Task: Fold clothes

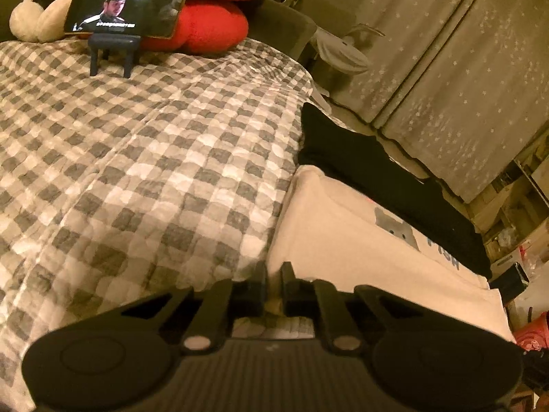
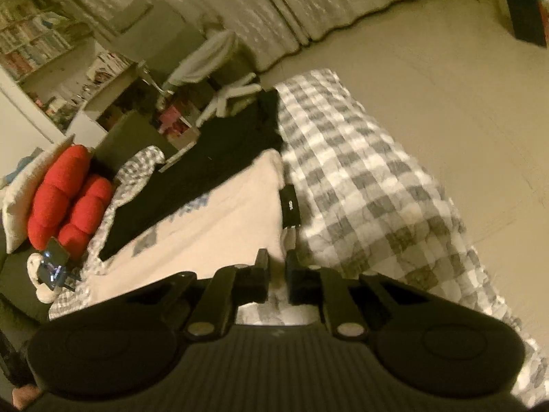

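Left hand-held gripper (image 1: 273, 274), at 6 o'clock, pinches the near left corner of the cream T-shirt (image 1: 343, 233), which lies on the checked bed cover (image 1: 154, 158). Right hand-held gripper (image 2: 276, 262) pinches its opposite near corner. A black garment (image 1: 377, 171) lies beyond, toward 1 o'clock.

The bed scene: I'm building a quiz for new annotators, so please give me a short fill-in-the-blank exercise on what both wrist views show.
1. The quilt on the bed has a grey and white ____ pattern.
2. The cream shirt lies beside a folded garment coloured ____.
3. The phone on its stand leans against plush cushions coloured ____.
4. The animal printed on the cream shirt is coloured ____.

Missing words: checked; black; red; grey
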Demonstrator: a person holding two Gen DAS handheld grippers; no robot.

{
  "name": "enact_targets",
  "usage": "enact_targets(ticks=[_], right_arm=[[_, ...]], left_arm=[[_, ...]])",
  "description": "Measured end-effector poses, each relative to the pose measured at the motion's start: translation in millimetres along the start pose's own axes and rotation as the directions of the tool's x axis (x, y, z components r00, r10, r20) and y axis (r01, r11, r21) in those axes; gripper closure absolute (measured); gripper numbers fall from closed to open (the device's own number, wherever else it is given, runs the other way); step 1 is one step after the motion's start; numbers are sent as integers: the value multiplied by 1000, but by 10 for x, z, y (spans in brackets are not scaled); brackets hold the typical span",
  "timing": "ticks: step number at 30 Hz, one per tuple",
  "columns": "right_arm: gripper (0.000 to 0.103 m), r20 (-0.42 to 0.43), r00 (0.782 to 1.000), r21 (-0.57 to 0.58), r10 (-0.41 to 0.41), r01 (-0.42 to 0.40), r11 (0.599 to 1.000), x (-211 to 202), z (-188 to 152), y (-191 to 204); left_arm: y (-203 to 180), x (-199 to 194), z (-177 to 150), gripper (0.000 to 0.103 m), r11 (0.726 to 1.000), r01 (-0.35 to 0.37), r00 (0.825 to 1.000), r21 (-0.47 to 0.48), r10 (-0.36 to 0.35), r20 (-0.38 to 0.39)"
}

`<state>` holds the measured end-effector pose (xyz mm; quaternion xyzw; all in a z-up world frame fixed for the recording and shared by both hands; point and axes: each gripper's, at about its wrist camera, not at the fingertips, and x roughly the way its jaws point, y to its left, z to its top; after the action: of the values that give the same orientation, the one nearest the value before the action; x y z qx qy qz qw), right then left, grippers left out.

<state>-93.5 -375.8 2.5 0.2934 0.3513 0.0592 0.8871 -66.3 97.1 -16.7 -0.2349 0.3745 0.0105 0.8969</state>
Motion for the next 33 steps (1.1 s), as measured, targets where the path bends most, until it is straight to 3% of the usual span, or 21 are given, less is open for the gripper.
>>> enact_targets(ticks=[14,20,26,33], right_arm=[[94,71,995,-5,72,-72,997,-687,-306,47],[93,-51,999,-9,-17,17,1000,-391,-471,-21],[89,-69,997,-40,-45,42,998,-345,-493,12],[83,-44,996,-115,-75,70,991,-389,-524,99]], left_arm=[[103,-714,-149,96,998,37,999,58,-36,-5],[104,-495,-297,95,993,-49,997,106,56,-60],[100,-445,-313,93,989,-58,996,137,67,-64],[104,-525,-328,78,985,-66,996,162,74,-41]])
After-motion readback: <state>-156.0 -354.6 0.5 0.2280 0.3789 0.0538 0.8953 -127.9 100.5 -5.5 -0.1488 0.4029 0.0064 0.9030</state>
